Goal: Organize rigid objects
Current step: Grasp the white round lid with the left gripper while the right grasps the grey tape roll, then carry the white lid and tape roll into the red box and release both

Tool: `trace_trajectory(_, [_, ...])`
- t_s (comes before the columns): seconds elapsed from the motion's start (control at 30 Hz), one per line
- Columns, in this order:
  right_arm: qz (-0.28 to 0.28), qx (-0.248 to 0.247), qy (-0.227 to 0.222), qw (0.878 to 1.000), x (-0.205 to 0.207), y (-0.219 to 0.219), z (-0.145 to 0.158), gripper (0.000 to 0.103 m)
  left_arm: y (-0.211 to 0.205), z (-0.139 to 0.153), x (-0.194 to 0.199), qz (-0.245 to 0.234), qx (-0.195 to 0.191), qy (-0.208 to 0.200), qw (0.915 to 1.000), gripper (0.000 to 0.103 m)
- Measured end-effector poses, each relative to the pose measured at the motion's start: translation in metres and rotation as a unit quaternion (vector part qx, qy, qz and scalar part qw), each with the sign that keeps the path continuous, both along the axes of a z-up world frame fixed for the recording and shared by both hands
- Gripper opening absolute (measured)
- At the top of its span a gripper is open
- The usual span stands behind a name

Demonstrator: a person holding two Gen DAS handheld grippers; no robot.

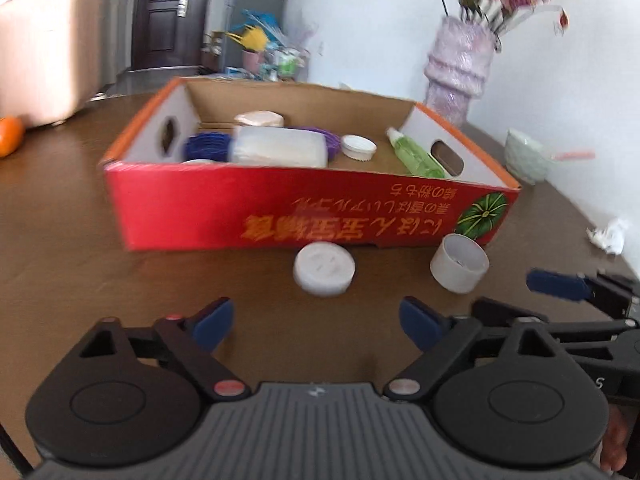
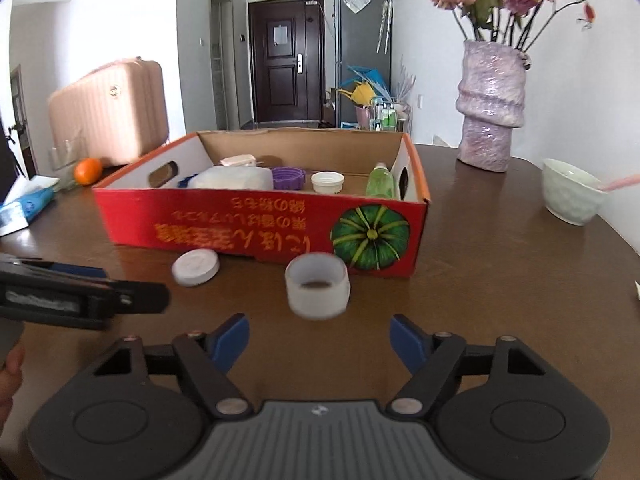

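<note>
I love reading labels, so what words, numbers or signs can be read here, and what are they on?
"S": on the black body of the right tool, left wrist view.
Red box: yellow Japanese lines, upside down, too blurred to quote.
Paper on the door: too small.
Blue packet: print too small.

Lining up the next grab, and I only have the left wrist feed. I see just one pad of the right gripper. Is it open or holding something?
Observer: The right gripper is open, with nothing between its pads.
Operator: What is it aimed at?
Observer: The open white cap. It sits hollow side up, just beyond the fingertips and in line with the gap.
Operator: Is there anything past the orange on my left edge?
Observer: Yes, a blue-and-white pack lies left of the orange and nearer the camera.
</note>
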State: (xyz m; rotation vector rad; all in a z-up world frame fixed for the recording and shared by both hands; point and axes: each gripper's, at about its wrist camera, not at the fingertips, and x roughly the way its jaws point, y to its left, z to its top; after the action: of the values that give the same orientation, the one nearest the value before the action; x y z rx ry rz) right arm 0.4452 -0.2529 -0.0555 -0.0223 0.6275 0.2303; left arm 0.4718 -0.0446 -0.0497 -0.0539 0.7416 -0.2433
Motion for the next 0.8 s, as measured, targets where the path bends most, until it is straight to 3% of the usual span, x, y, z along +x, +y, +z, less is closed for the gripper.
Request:
trace_trajectory(0.2, [0.012,-0.011,0.012,1.000,0.040,0.011,-0.007,0.068,-0.010,-0.007,0.039,-0.033,0.014,-0.007,0.9993,0.067])
trace_trajectory(0.3, [0.016,-0.011,0.018,1.000,0.051,0.014,-0.012,0.044,-0.011,-0.011,0.043,-0.057,0.005,-0.013,0.9983,0.050])
trace_trajectory(0.37, [0.023,-0.016,0.013,1.000,0.052,0.019,-0.015,0.043,-0.013,-0.012,0.041,-0.070,0.020,-0.021,0.9971,0.040])
trace_trajectory(0.63, [0.040,-0.014,0.002,0.999,0.049,0.023,-0.016,0.042,-0.014,-0.010,0.038,-0.081,0.015,-0.018,0.9964,0.039])
trace_trajectory(0.8, [0.038,-0.031,-0.008,0.999,0.044,0.027,-0.016,0.042,-0.011,0.001,0.022,-0.063,0.005,-0.028,0.9976,0.039])
